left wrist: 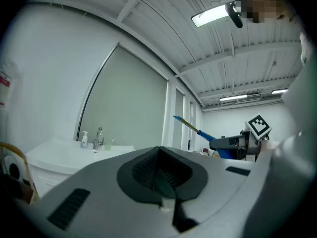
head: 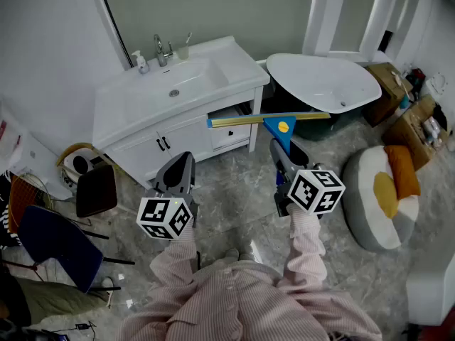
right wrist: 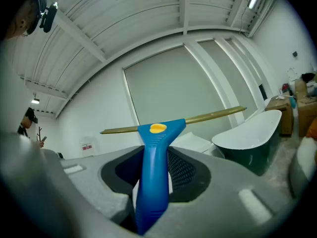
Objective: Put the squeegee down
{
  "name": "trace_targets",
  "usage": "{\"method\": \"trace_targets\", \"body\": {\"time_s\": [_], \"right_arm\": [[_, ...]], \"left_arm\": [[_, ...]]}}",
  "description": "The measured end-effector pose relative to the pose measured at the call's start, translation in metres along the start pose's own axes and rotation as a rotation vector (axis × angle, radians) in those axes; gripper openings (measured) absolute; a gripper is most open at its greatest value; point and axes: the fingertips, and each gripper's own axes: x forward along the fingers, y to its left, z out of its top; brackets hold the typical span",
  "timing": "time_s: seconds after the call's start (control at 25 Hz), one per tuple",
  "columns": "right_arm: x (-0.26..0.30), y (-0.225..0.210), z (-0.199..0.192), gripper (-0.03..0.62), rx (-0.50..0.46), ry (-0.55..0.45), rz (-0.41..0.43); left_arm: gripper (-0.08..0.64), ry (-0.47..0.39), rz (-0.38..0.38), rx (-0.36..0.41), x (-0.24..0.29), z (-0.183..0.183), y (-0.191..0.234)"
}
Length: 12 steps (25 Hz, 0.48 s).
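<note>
The squeegee point(head: 282, 127) has a blue handle with a yellow dot and a long brass-coloured blade point(head: 242, 121) lying crosswise. My right gripper point(head: 281, 152) is shut on the handle and holds it level in the air, the blade pointing toward the vanity's open drawer. In the right gripper view the handle point(right wrist: 154, 162) stands up between the jaws, with the blade point(right wrist: 208, 116) across the top. My left gripper point(head: 180, 168) hovers to the left over the floor, shut and with nothing in it. Its view shows the dark pads point(left wrist: 148, 170) pressed together and the squeegee point(left wrist: 190, 127) to the right.
A white vanity point(head: 142, 123) with a sink, a faucet point(head: 162, 50) and a soap bottle point(head: 141, 62) stands ahead. A white bathtub point(head: 323, 84) is at the right rear. A round cushion point(head: 380, 197), cardboard boxes point(head: 412, 123) and a dark chair point(head: 53, 244) flank the marble floor.
</note>
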Motion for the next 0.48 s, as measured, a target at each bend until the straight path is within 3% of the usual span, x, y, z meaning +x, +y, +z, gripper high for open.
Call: {"method": "trace_targets", "body": {"time_s": [0.48], "right_arm": [[-0.014, -0.020, -0.004, 0.135, 0.011, 0.002, 0.006]], "left_arm": [[0.002, 0.006, 0.015, -0.007, 0.002, -0.014, -0.021]]}}
